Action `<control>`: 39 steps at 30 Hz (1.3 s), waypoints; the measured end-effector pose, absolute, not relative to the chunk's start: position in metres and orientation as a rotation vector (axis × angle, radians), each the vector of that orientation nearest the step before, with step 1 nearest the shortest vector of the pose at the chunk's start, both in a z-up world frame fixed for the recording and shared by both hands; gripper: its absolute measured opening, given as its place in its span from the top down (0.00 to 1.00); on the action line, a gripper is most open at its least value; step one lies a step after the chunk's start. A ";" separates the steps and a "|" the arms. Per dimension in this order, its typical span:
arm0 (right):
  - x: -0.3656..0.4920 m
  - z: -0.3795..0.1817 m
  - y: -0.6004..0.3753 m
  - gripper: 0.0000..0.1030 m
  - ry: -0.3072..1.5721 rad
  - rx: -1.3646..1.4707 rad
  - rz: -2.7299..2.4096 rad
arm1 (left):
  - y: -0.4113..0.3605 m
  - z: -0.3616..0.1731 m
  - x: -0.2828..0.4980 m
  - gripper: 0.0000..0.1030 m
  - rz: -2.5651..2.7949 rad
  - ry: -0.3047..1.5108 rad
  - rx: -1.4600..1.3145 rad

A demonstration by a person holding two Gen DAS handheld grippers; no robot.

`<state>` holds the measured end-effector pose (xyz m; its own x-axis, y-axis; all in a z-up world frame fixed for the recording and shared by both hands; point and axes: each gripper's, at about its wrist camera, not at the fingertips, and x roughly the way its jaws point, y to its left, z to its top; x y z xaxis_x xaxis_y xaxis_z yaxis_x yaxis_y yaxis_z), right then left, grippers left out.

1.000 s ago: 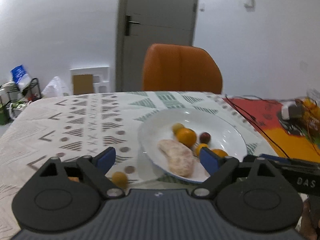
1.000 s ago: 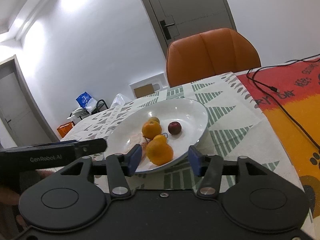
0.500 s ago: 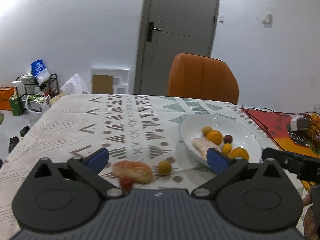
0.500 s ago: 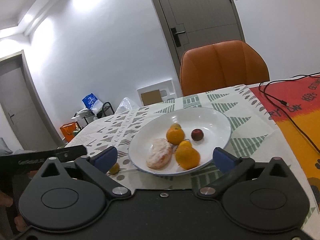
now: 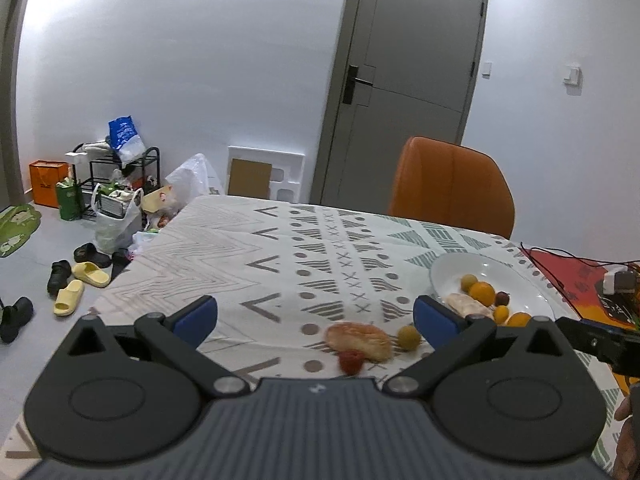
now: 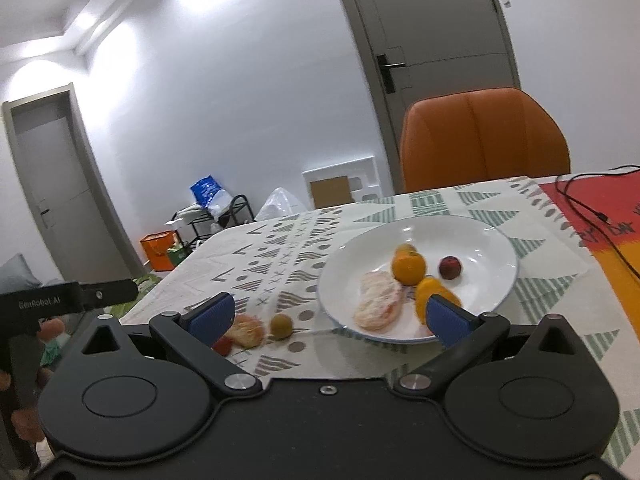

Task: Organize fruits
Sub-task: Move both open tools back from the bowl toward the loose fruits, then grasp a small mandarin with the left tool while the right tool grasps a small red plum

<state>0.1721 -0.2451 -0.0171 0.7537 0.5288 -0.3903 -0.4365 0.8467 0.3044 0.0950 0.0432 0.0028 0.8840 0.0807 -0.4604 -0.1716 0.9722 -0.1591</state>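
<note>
Three fruits lie loose on the counter (image 5: 280, 248), left of the white plate (image 6: 496, 240): a pale peeled piece (image 5: 358, 340), a small red berry (image 5: 351, 361) touching it, and a yellow-green fruit (image 5: 409, 336) just beside. The left hand-held gripper (image 5: 314, 316), jaws spread and empty, sits directly before them; the peeled piece's long axis runs across its opening. The right hand-held gripper (image 6: 328, 316), equally released, faces the plate, so the left looks nearer.

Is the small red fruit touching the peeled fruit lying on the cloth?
Cannot tell. In the left wrist view the small red fruit overlaps the peeled fruit; the right wrist view's fingertip hides their meeting point.
</note>
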 end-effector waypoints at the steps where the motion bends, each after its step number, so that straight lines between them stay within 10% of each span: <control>1: 0.171 -0.017 -0.242 0.00 0.484 0.194 0.537 | 0.047 0.002 0.093 0.00 0.130 0.469 -0.204; 15: 0.165 -0.018 -0.216 0.00 0.511 0.148 0.605 | 0.072 -0.013 0.072 0.03 0.130 0.482 -0.232; 39: 0.176 -0.040 -0.176 0.12 0.629 0.064 0.633 | 0.063 -0.058 0.099 0.47 0.026 0.619 -0.253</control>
<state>0.1756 -0.1763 -0.0397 0.6277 0.5708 -0.5293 -0.5332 0.8107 0.2419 0.0989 0.0628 -0.0584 0.8154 -0.0515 -0.5767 -0.0994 0.9688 -0.2271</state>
